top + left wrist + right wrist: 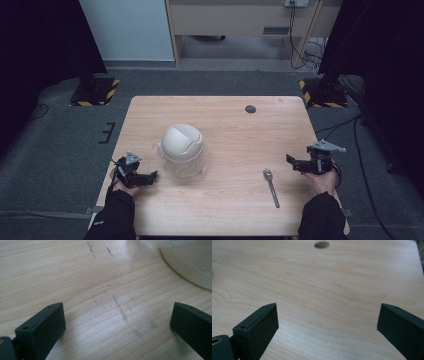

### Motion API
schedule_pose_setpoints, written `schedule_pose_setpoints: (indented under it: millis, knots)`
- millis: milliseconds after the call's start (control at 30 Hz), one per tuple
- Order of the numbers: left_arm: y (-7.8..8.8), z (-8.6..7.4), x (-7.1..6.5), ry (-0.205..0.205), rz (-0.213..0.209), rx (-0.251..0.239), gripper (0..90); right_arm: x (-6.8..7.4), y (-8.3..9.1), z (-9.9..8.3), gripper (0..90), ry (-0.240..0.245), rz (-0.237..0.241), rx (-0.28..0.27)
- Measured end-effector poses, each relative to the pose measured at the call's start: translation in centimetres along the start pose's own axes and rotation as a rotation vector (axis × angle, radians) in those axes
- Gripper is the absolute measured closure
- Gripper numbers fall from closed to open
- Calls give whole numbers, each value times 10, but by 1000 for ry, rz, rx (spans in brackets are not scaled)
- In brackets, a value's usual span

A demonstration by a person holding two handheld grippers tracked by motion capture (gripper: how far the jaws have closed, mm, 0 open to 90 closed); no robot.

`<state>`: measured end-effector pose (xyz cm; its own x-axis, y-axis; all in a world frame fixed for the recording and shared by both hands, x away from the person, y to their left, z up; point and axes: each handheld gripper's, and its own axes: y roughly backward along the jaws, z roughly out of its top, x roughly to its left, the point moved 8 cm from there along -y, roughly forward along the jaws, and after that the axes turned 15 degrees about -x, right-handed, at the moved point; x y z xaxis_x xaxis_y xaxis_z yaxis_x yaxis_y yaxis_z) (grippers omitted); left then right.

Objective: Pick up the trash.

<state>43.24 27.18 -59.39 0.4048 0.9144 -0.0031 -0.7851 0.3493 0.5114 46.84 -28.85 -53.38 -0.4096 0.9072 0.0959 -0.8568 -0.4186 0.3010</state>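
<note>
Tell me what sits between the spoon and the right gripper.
Nothing: in the high view, only bare table separates the spoon from the right gripper.

- White domed jar (182,150) sits left of centre on table (225,125).
- Spoon (272,186) lies toward right gripper (295,164).
- Left gripper (150,176) just beside jar.

I'm working in a lab-like recording space: black curtains (35,50), 2 hazard-striped stand bases (95,92), grey carpet (50,165), loose cables (305,50), 1 wooden table (225,210).
</note>
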Motion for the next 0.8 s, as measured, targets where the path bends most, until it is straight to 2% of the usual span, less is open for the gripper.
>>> schedule_pose_setpoints:
  millis: [133,233,300,333,467,733,800]
  knots:
    - [0,0,0,2,-1,-1,0,6,4,14,40,12,18,-44]
    - [0,0,0,1,0,0,0,13,10,35,40,14,34,-106]
    - [0,0,0,1,0,-1,0,15,11,40,40,14,37,-121]
    - [0,0,0,2,1,-1,0,19,15,49,40,17,48,-146]
    - [0,0,0,3,5,0,0,28,20,62,40,45,77,-166]
    - [0,0,-1,4,7,0,0,44,24,85,40,56,135,-217]
    - [0,0,-1,4,8,0,0,52,26,95,40,71,156,-237]
